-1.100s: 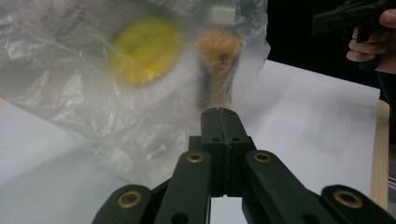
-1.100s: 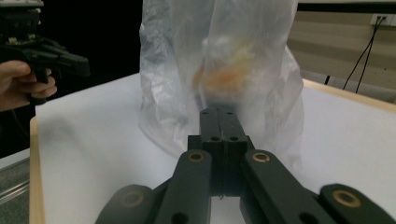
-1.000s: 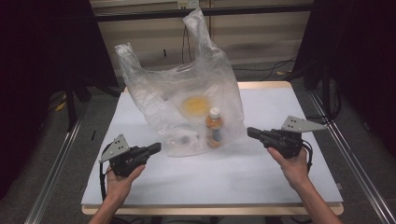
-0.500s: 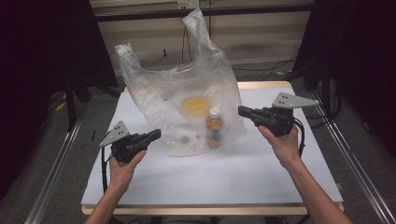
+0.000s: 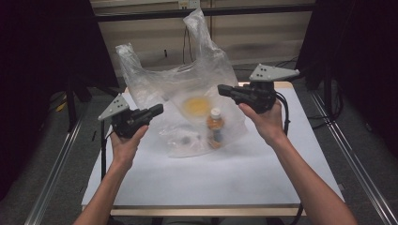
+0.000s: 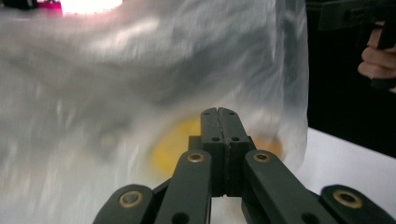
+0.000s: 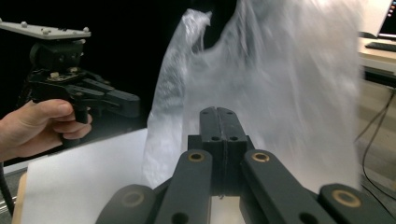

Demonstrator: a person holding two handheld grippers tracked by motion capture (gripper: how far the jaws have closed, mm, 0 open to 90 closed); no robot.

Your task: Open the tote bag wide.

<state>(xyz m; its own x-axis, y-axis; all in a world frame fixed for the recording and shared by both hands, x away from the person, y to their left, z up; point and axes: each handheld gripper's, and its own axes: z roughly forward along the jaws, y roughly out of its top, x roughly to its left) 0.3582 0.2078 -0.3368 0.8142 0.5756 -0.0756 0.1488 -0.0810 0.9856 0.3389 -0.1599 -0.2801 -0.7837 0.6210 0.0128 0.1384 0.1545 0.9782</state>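
Note:
A clear plastic bag (image 5: 187,89) stands on the white table (image 5: 220,173), its two handles sticking up. Inside it I see a small bottle with amber liquid and a white cap (image 5: 215,125), a round yellow item (image 5: 197,105) and some small dark bits (image 5: 186,140). My left gripper (image 5: 159,109) hovers at the bag's left side, jaws pressed together with nothing between them. My right gripper (image 5: 220,89) is raised at the bag's upper right side, jaws likewise together. In the left gripper view the shut jaws point at the blurred bag (image 6: 140,93). The right gripper view shows the bag (image 7: 280,93) and the left gripper (image 7: 135,103) beyond it.
Metal rails (image 5: 56,173) run along both sides of the table. Cables (image 5: 187,42) hang behind the bag near the back wall. A desk with a keyboard (image 7: 380,46) sits at the far right of the right gripper view. Dark curtains flank the table.
Both grippers have risen and moved inward toward the bag. The right one has gone from the table's right side up to the bag's upper right; the left has lifted toward the bag's left side.

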